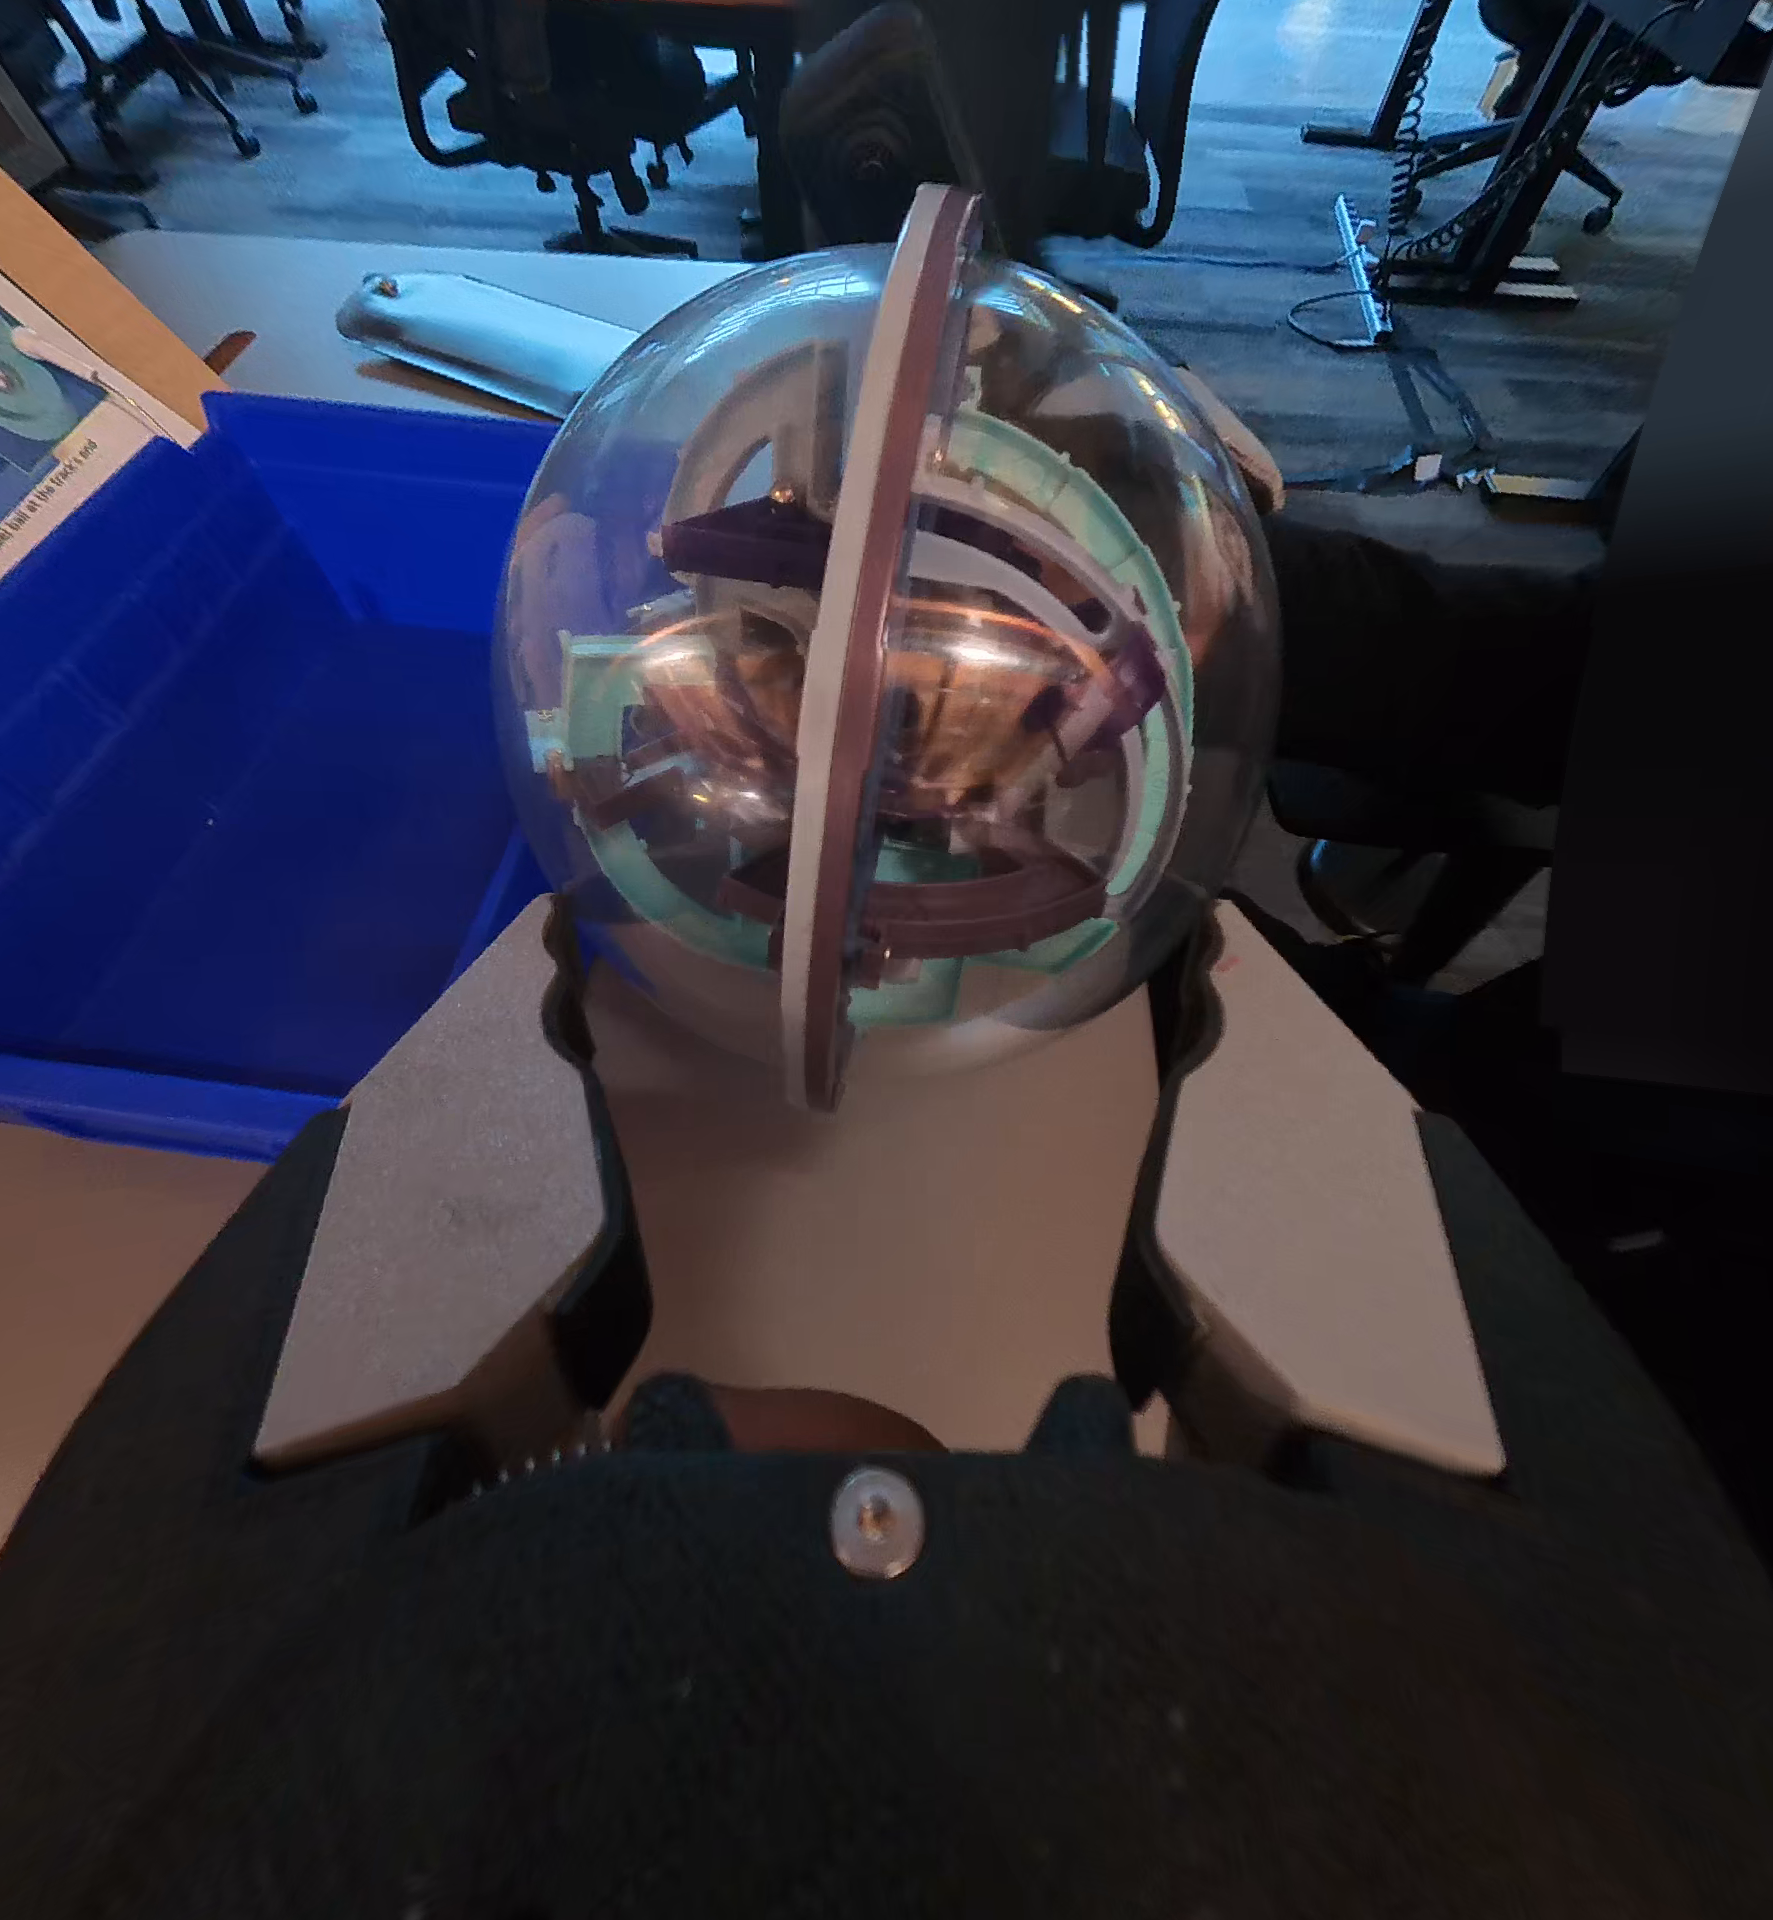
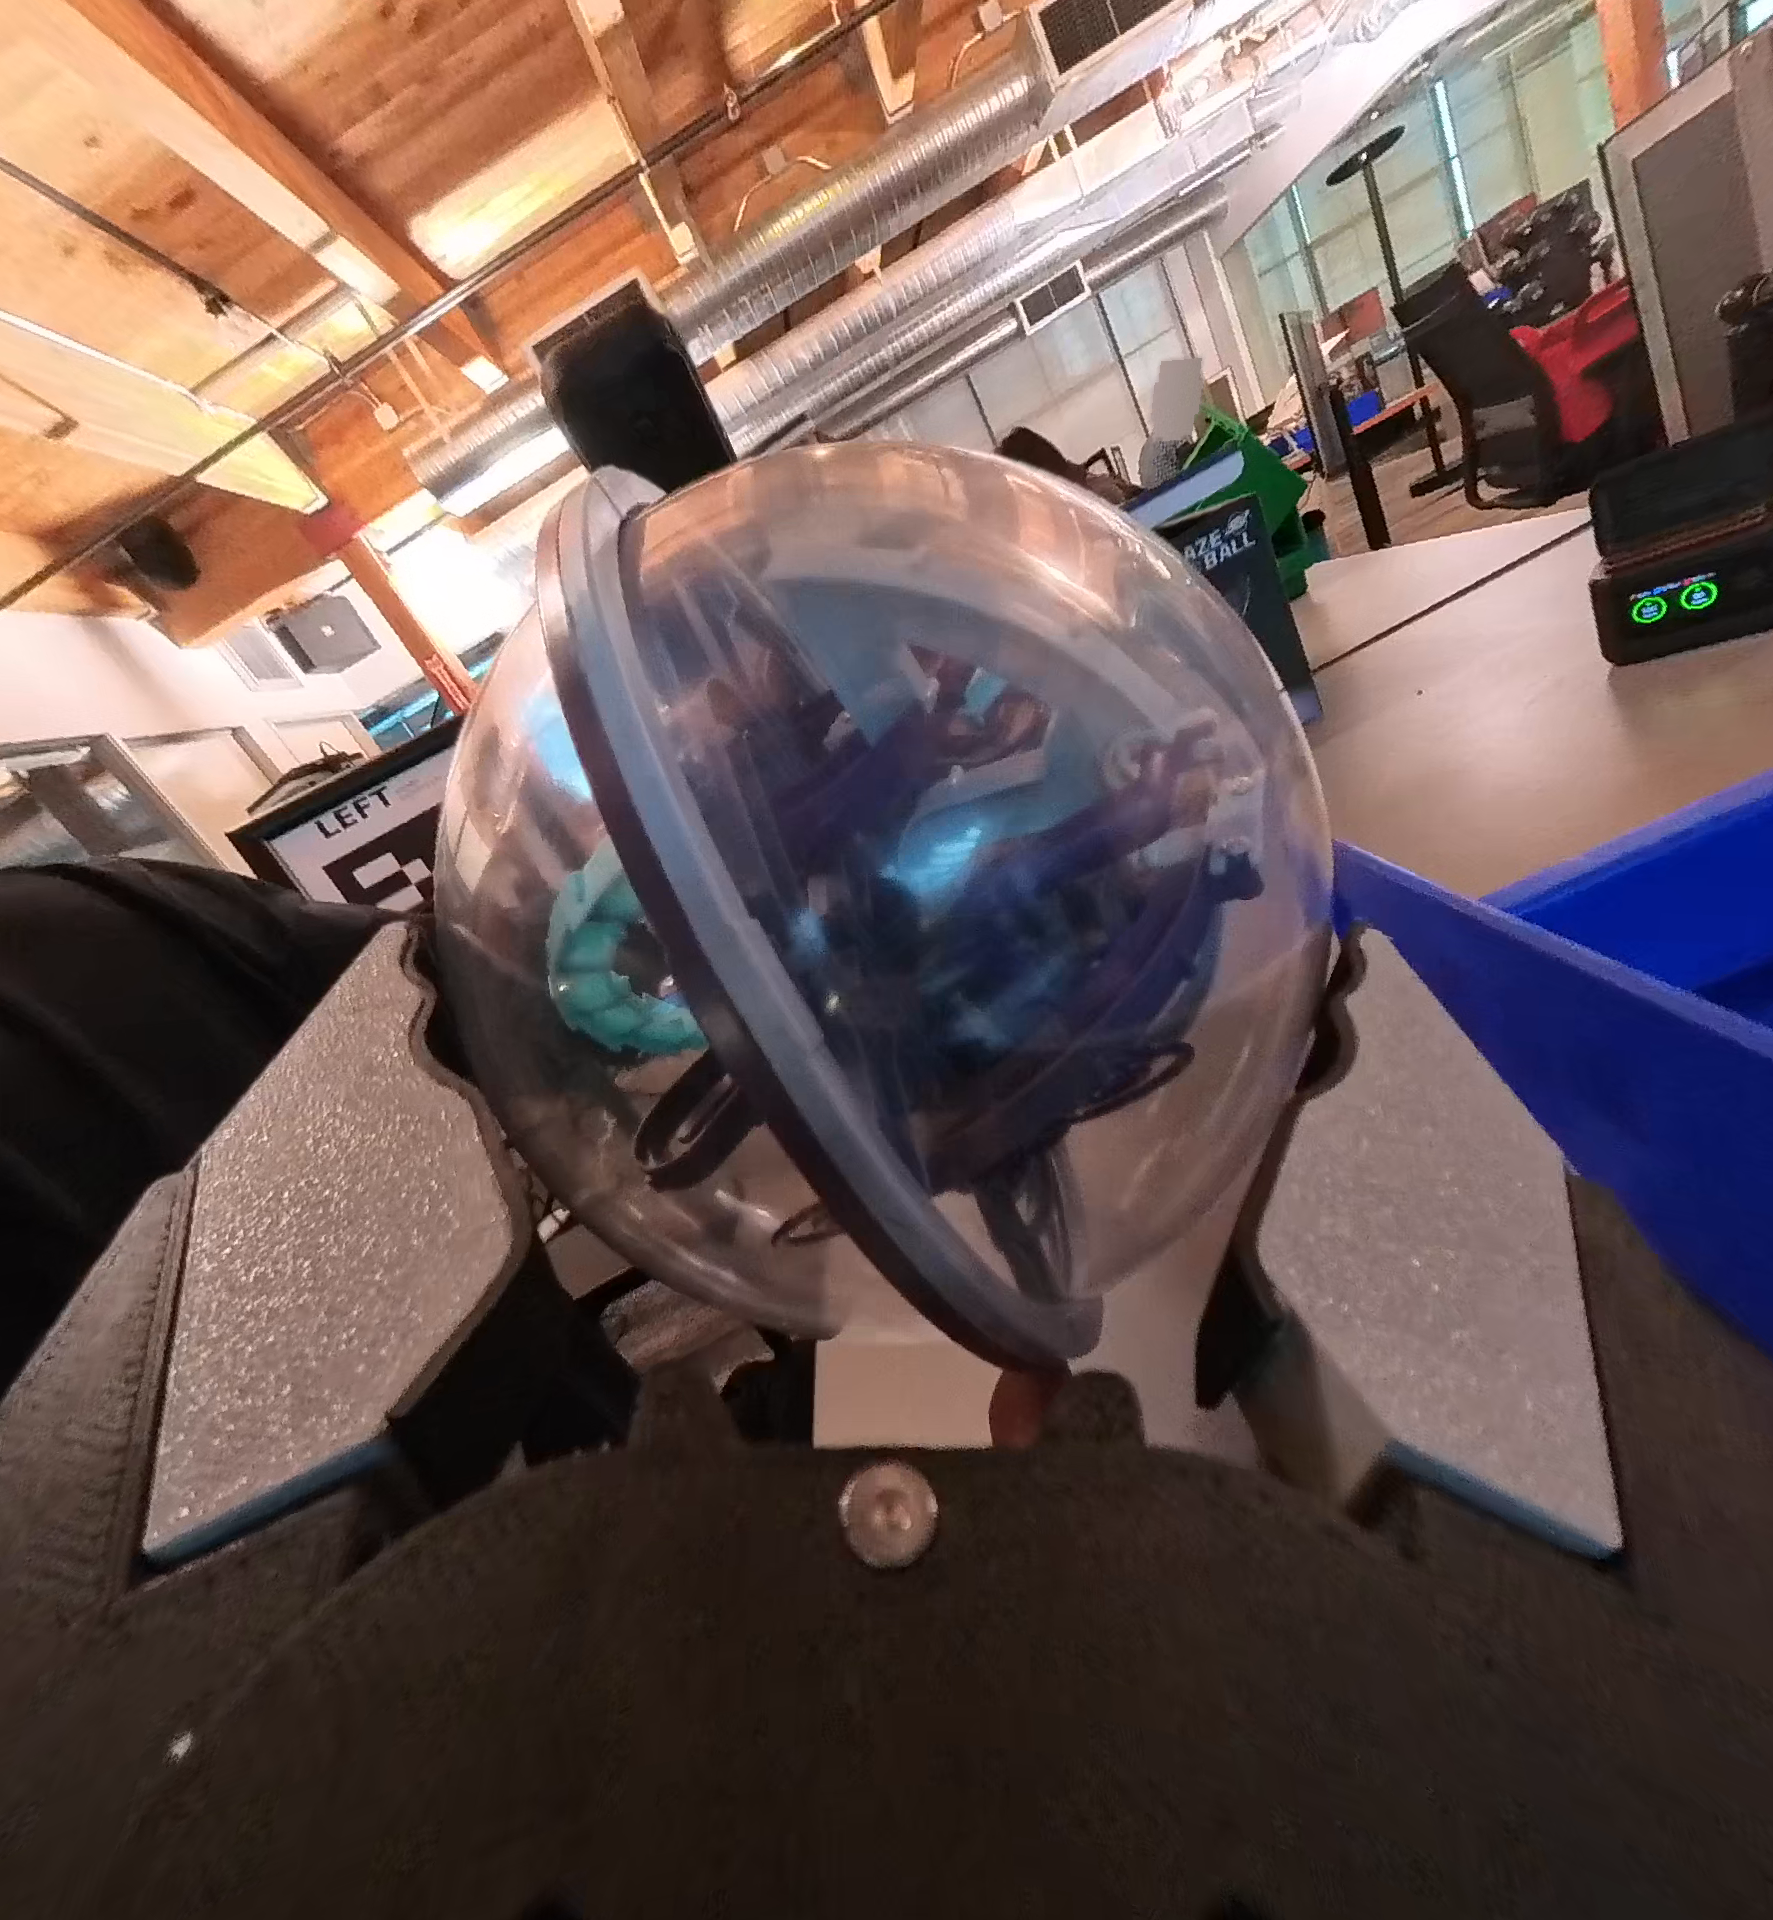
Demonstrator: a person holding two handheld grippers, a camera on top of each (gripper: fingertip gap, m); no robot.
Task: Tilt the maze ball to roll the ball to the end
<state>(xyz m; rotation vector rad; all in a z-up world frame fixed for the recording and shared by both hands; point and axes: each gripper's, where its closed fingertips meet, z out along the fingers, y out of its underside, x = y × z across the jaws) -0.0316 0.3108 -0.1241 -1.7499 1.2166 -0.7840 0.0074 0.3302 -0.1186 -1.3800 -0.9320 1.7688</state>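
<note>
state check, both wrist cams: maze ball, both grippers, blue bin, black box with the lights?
maze ball: off the table, held between both grippers, seam ring near vertical, inner steel ball not discernible
left gripper: shut on maze ball
right gripper: shut on maze ball, camera tilted up toward the ceiling
blue bin: open, nothing visible inside
black box: on the table, two green lights lit

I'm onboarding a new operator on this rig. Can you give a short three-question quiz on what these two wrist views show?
1. True or false: both grippers clamp the maze ball.
2. What colour is the bin beside it?
A) blue B) red C) green
3. In the left wrist view, how does the ball's seam ring run?

Key:
1. True: left gripper, right gripper.
2. A.
3. Nearly upright, top to bottom.
</note>
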